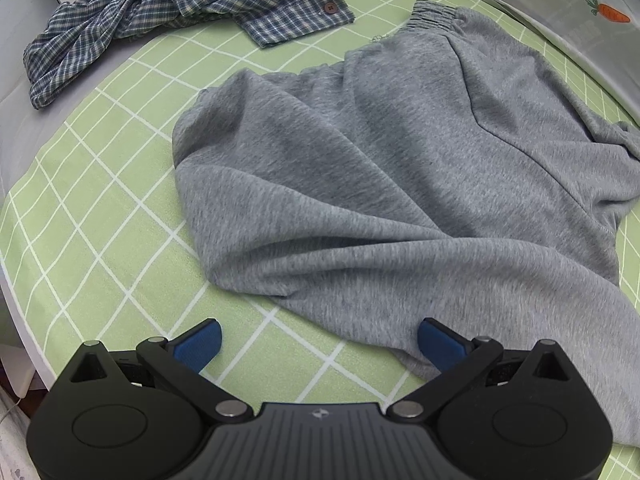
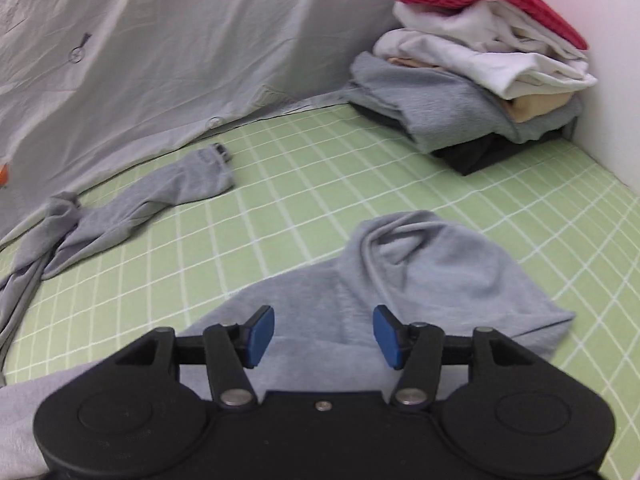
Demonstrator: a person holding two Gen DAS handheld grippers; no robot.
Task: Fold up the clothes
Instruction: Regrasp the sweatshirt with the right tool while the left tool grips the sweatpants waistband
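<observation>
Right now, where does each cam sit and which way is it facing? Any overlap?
Left wrist: on the left gripper, looking along its open fingers over the grey sweatpants toward a plaid shirt.
Right wrist: on the right gripper, open above grey fabric, facing a folded stack in the corner.
No hand or sleeve shows in either.
Shared: the green grid sheet and grey garment.

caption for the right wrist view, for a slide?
Open right gripper over grey sweatpants on the green checked sheet, folded pile in the far corner.
</observation>
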